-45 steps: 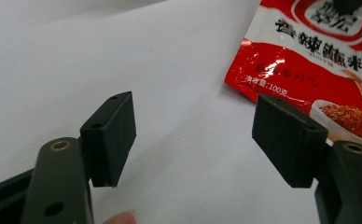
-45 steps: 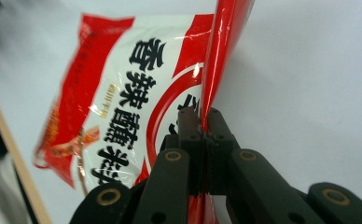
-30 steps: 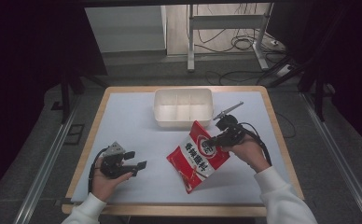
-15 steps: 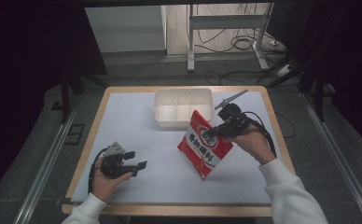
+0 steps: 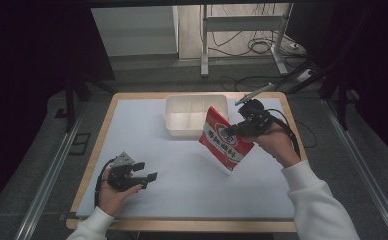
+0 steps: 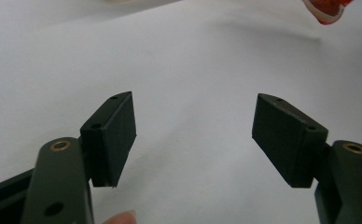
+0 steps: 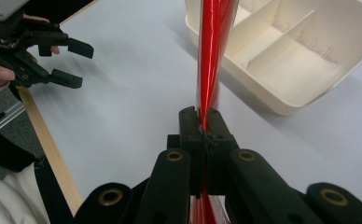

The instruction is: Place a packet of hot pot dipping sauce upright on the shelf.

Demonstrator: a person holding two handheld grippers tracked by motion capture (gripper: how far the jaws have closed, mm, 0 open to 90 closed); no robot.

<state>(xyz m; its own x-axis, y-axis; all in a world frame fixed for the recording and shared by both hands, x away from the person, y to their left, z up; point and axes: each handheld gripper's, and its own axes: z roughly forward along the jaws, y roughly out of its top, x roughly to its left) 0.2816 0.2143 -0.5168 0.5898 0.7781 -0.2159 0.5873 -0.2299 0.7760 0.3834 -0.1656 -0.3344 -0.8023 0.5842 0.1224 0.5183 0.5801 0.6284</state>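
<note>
The red snack bag [image 5: 226,139] hangs tilted in the air, clear of the worktop [image 5: 192,185], just in front of the cream divided tray [image 5: 194,116] that sits near the far edge; its upper corner overlaps the tray's right end in the high view. The right gripper [image 5: 230,131] pinches the bag's edge, jaws clamped tight on the red film. Over by the near left corner, the left gripper [image 5: 149,171] rests low with its jaws spread wide, nothing between them.
</note>
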